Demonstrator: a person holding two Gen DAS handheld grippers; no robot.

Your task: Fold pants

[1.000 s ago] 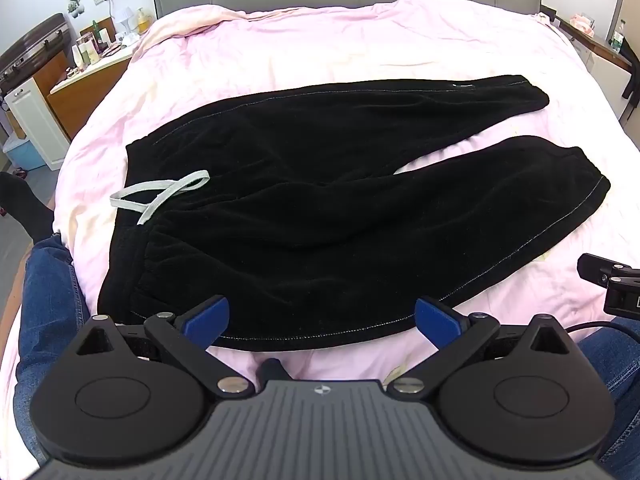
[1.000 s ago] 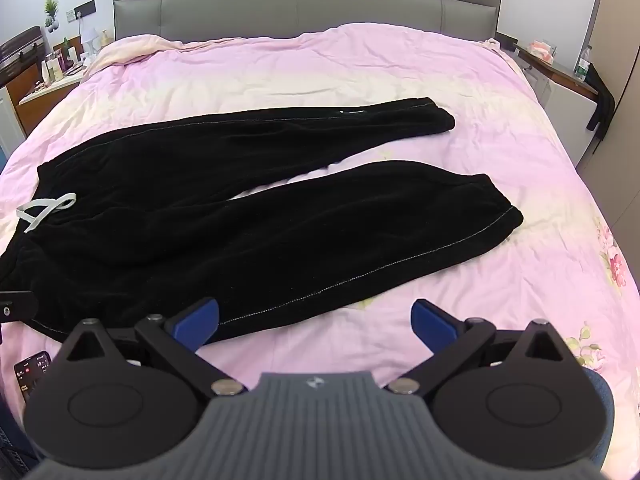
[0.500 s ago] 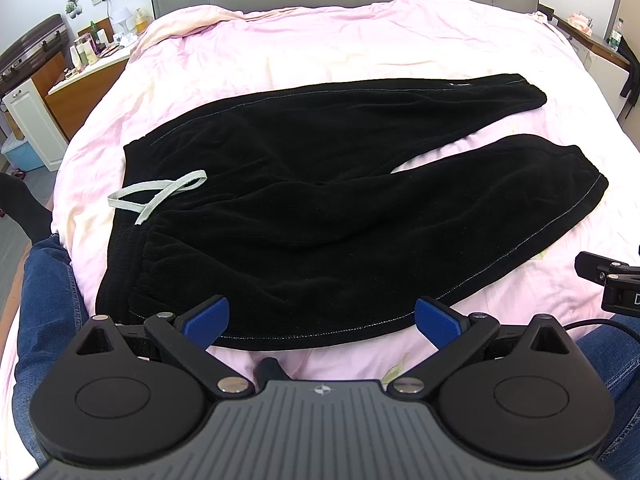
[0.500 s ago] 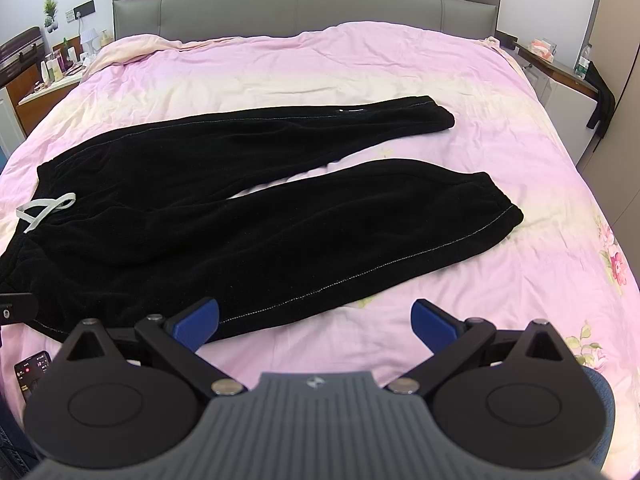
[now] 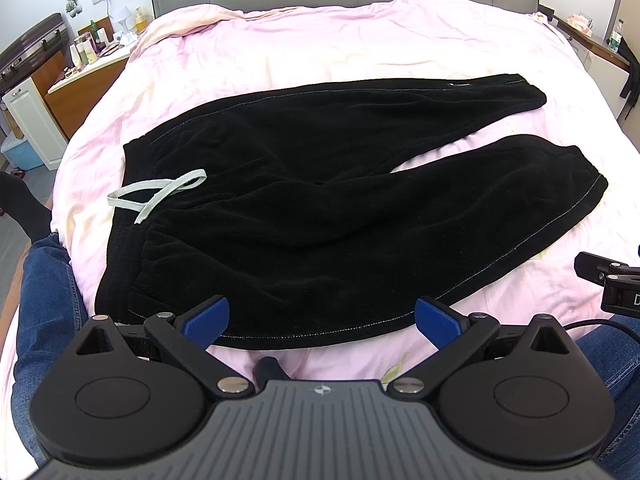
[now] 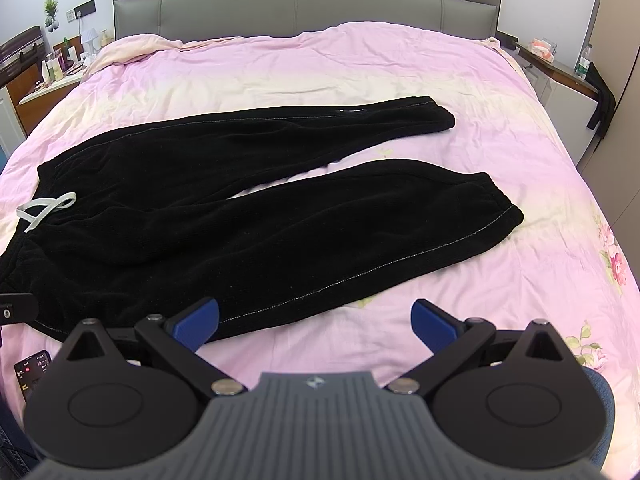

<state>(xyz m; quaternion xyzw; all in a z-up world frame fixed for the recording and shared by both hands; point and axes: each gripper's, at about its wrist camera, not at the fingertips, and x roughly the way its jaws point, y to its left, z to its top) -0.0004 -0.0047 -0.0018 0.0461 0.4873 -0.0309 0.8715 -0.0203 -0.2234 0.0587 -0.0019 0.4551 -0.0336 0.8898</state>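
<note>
Black pants (image 5: 320, 208) lie flat on the pink bed, waistband at the left with a pale drawstring (image 5: 160, 192), the two legs spread apart toward the right. They also show in the right wrist view (image 6: 248, 216), drawstring (image 6: 46, 208) at the far left. My left gripper (image 5: 322, 320) is open and empty, just over the near hem edge by the waist. My right gripper (image 6: 314, 318) is open and empty, over the near edge of the closer leg. Its edge shows in the left wrist view (image 5: 608, 284).
The pink duvet (image 6: 440, 80) covers the bed up to a grey headboard (image 6: 304, 4). A cluttered bedside cabinet (image 5: 80, 68) stands left, a shelf (image 6: 560, 68) right. A remote (image 6: 32, 372) lies at the bed's near left. The person's jeans (image 5: 44, 300) are beside the bed.
Both views have barely shifted. The pants lie as before and both grippers stay open.
</note>
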